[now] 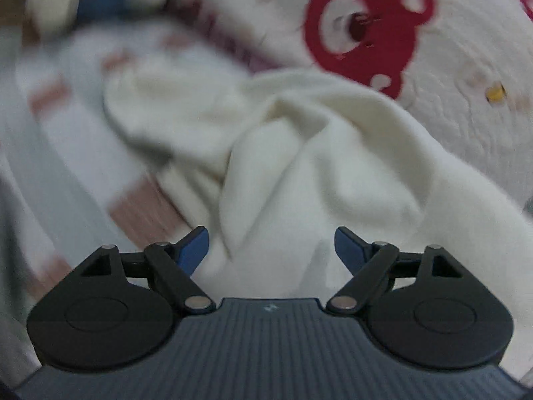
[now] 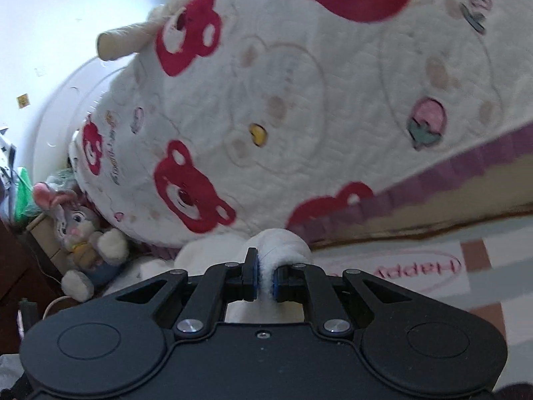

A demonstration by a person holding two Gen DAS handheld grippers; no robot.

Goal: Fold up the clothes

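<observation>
A cream-white fleecy garment (image 1: pixel 299 153) lies crumpled on the bed and fills the middle of the left wrist view. My left gripper (image 1: pixel 271 246) hangs just over it, open, with the cloth showing between its blue pads (image 1: pixel 193 250); whether they touch the cloth I cannot tell. In the right wrist view a thick fold of the same white garment (image 2: pixel 283 240) bulges up between the fingers, and my right gripper (image 2: pixel 265 275) is shut on it.
A white quilt (image 2: pixel 299 100) printed with red bear heads covers the bed behind the garment. A striped sheet (image 2: pixel 483 266) with pink lettering lies to the right. A plush rabbit (image 2: pixel 83 230) sits at the left by dark furniture (image 2: pixel 16 266).
</observation>
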